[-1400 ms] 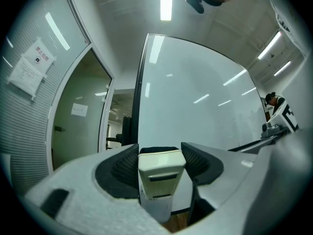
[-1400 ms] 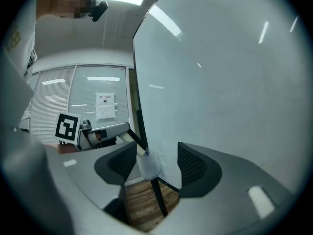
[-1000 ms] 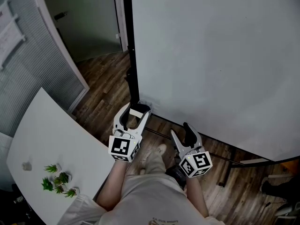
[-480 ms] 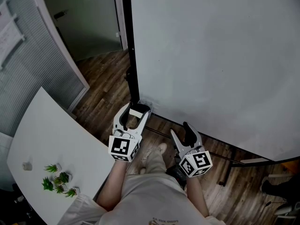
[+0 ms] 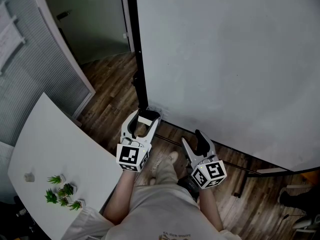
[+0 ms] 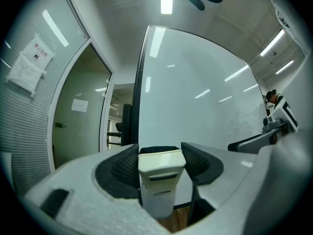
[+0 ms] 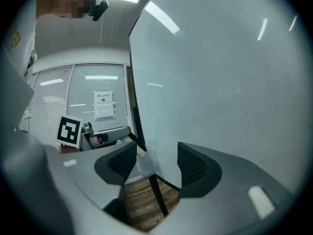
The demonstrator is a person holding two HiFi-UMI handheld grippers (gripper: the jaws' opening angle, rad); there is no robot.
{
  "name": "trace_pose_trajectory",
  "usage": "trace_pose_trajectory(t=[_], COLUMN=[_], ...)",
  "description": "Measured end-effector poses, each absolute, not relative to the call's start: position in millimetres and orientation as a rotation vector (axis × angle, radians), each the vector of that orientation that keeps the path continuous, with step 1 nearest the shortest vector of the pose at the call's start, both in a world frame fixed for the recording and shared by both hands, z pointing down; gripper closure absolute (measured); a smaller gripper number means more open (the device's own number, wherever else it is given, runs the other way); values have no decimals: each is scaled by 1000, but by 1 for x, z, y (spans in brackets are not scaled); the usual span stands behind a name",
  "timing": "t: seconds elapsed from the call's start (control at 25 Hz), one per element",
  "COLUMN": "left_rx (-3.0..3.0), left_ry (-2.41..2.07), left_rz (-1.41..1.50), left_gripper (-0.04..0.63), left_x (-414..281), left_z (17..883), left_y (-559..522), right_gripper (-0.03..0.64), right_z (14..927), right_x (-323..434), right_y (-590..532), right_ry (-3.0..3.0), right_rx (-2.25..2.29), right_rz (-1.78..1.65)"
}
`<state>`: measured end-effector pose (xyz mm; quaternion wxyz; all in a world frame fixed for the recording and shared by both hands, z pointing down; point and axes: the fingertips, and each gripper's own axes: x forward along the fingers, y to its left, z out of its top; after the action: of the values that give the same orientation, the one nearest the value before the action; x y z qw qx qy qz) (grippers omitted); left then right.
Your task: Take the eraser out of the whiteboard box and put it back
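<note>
A cream eraser (image 5: 145, 120) sits between the jaws of my left gripper (image 5: 146, 117), which is shut on it. In the left gripper view the eraser (image 6: 159, 180) stands upright with a dark pad pressing on each side, and the left gripper (image 6: 160, 156) points level at the whiteboard (image 6: 195, 102). My right gripper (image 5: 193, 140) is open and empty, to the right of the left one, near the whiteboard's (image 5: 225, 59) lower edge. Past the open right gripper (image 7: 156, 161) a small white box (image 7: 146, 164) shows at the board's lower corner.
A white table (image 5: 55, 149) with small green plants (image 5: 61, 191) stands at the left. The board's black frame post (image 5: 137, 59) and stand legs (image 5: 245, 171) rise from the wooden floor (image 5: 110, 94). A blinds-covered glass wall (image 5: 30, 74) and a doorway lie behind. The person's shoe (image 5: 170, 160) is below the grippers.
</note>
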<state>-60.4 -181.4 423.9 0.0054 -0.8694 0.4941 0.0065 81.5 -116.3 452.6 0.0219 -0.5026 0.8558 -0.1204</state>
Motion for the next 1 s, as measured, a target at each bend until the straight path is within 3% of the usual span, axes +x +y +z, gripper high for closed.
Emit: trace_pose_trajectory(t=[1.0], left_rx=[-2752], left_ry=[1561], left_rz=[-38], left_gripper=[328], left_x=[-54], left_z=[444], left_y=[-194], right_gripper=[357], right_z=[464], right_x=[90], right_y=[-126], right_ry=[2648], right_rx=[-1565], right_rz=[-422])
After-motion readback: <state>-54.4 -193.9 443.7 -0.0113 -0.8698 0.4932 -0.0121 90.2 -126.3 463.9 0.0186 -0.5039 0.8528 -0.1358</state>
